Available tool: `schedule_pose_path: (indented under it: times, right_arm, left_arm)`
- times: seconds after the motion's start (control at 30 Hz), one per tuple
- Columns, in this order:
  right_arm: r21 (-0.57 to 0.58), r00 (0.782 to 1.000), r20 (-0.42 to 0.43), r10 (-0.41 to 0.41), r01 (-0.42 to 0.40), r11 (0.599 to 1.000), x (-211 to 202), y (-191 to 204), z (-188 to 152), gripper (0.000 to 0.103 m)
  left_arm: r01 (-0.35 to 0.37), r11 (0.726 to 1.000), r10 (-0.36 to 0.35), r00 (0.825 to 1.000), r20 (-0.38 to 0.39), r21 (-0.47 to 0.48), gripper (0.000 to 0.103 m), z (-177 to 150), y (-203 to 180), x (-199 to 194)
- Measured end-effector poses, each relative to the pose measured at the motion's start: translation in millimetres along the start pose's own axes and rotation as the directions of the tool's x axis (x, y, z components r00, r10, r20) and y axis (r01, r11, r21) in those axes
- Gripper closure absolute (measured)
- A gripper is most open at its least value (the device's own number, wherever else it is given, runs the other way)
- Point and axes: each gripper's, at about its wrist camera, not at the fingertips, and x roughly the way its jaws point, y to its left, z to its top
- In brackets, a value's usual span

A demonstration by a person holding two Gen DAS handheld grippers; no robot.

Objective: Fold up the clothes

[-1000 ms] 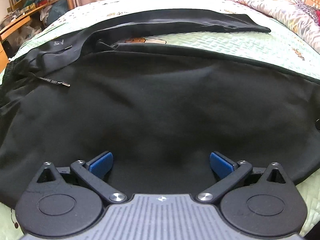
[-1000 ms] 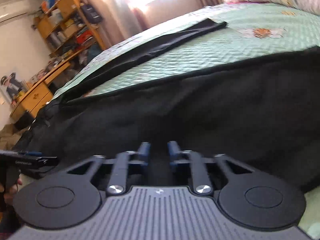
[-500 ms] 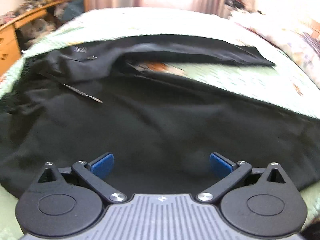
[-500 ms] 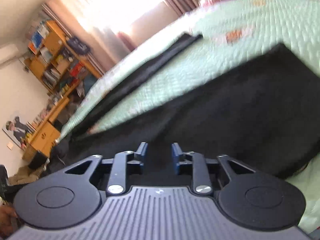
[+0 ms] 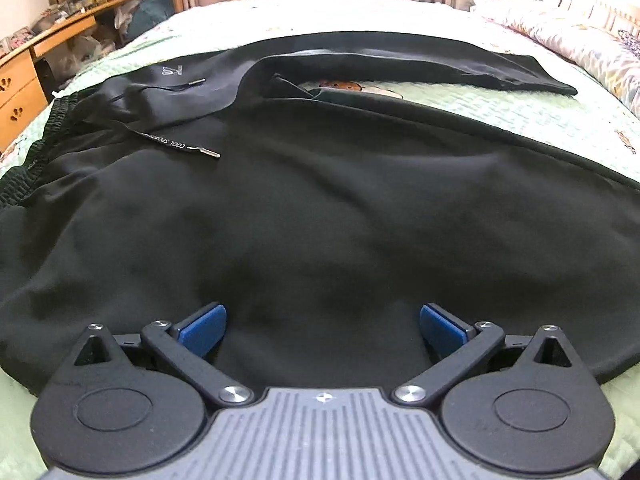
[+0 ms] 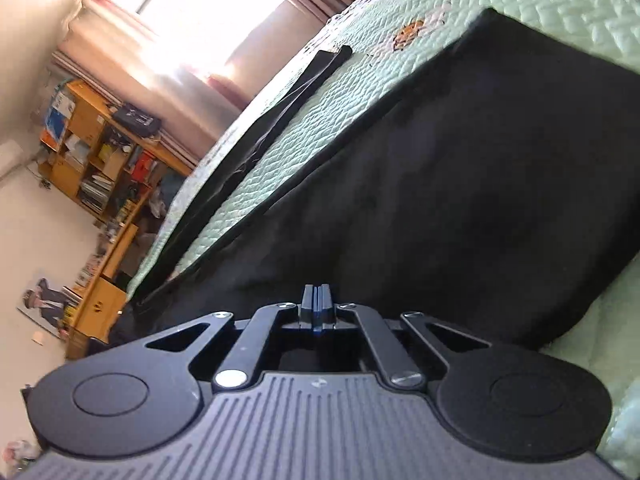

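Observation:
Black sweatpants [image 5: 320, 200] lie spread across a mint-green quilted bed [image 5: 520, 112]. The waistband [image 5: 24, 176] and a white-lettered drawstring [image 5: 180, 146] are at the left, and the far leg [image 5: 400, 60] stretches to the right. My left gripper [image 5: 322, 324] hovers open over the near leg's front edge, blue pads wide apart. In the right wrist view the same pants [image 6: 460, 200] fill the frame, tilted. My right gripper [image 6: 316, 300] is shut at the near edge of that fabric, and the pinched cloth is hard to make out against the black.
A floral duvet [image 5: 560, 36] is bunched at the bed's far right. A wooden desk [image 5: 20, 92] and cluttered bookshelves [image 6: 92, 152] stand beyond the bed's left side. Bare quilt [image 6: 320, 120] shows between the two pant legs.
My right gripper's fingers closed from a narrow gap to fully shut, and its view rolled and rose. The left gripper stayed open and shifted slightly over the near leg.

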Motion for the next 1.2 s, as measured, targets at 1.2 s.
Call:
schedule_pose_path:
  times: [1.2]
  right_arm:
    - [-0.107, 0.985, 0.092, -0.144, 0.153, 0.982, -37.9, 19.9, 0.5, 0.089]
  left_arm:
    - [-0.011, 0.996, 0.015, 0.999, 0.046, -0.087, 0.009, -11.6, 44.9, -28.6]
